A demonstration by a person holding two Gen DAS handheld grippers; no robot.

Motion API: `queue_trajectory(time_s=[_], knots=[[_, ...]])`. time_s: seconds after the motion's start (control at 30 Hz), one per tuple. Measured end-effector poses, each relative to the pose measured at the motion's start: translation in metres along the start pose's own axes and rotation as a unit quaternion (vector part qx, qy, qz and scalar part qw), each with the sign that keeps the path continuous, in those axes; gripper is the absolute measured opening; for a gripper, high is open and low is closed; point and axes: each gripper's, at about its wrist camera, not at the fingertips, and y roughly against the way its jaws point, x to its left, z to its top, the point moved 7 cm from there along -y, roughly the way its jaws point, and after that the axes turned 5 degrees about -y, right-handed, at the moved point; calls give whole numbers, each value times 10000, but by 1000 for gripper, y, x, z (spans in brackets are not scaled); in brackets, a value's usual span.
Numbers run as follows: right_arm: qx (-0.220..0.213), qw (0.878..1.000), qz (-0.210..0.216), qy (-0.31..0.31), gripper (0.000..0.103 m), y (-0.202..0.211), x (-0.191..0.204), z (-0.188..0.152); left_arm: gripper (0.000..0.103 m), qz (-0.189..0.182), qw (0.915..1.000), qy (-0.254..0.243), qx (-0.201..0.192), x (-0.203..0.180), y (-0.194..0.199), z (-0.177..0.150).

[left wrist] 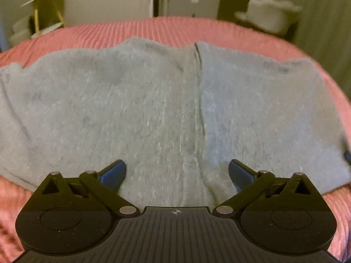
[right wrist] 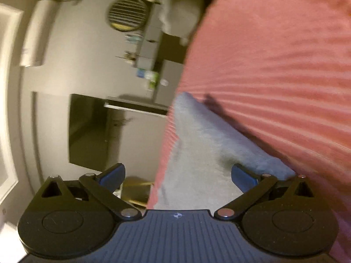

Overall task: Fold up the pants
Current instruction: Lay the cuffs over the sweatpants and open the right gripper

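Grey-blue pants (left wrist: 153,100) lie spread flat on a pink ribbed bedspread (left wrist: 153,28), a centre seam running away from me. My left gripper (left wrist: 177,173) is open, its blue fingertips (left wrist: 114,173) wide apart just above the near edge of the pants, holding nothing. In the right wrist view the camera is rolled sideways. My right gripper (right wrist: 177,175) is open and empty over a narrow end of the pants (right wrist: 197,142) lying on the bedspread (right wrist: 274,54).
Beyond the bed stand a yellow side table (left wrist: 43,8), a white cabinet (left wrist: 193,6) and a grey-white armchair (left wrist: 269,13). The right wrist view shows a wall, a dark doorway (right wrist: 87,129) and shelves (right wrist: 149,50) beside the bed edge.
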Motion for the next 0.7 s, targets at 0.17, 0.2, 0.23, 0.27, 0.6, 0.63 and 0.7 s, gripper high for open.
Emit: queue_trajectory(time_s=[0.17,0.2,0.23,0.27,0.6,0.63,0.7], knots=[[-461,9985,-140,277,102,5,0,11,103,-6,9998,218,-42,12,5,0],[-488,9982,-171,318,102,2,1,10,103,-3,9997,222,-44,12,5,0],[-531,9976,-197,389,102,4,2,10,103,23,9998,201,-56,11,5,1],[-544,9972,-195,476,102,6,5,8,103,49,9998,174,-69,10,7,1],[-80,9989,-378,261,101,-13,-6,4,102,197,9976,518,-411,27,24,12],[-226,9982,-356,433,101,-10,-1,6,102,268,9972,490,-498,29,27,17],[-565,9947,-350,787,101,-1,8,11,102,428,9958,427,-694,31,31,31]])
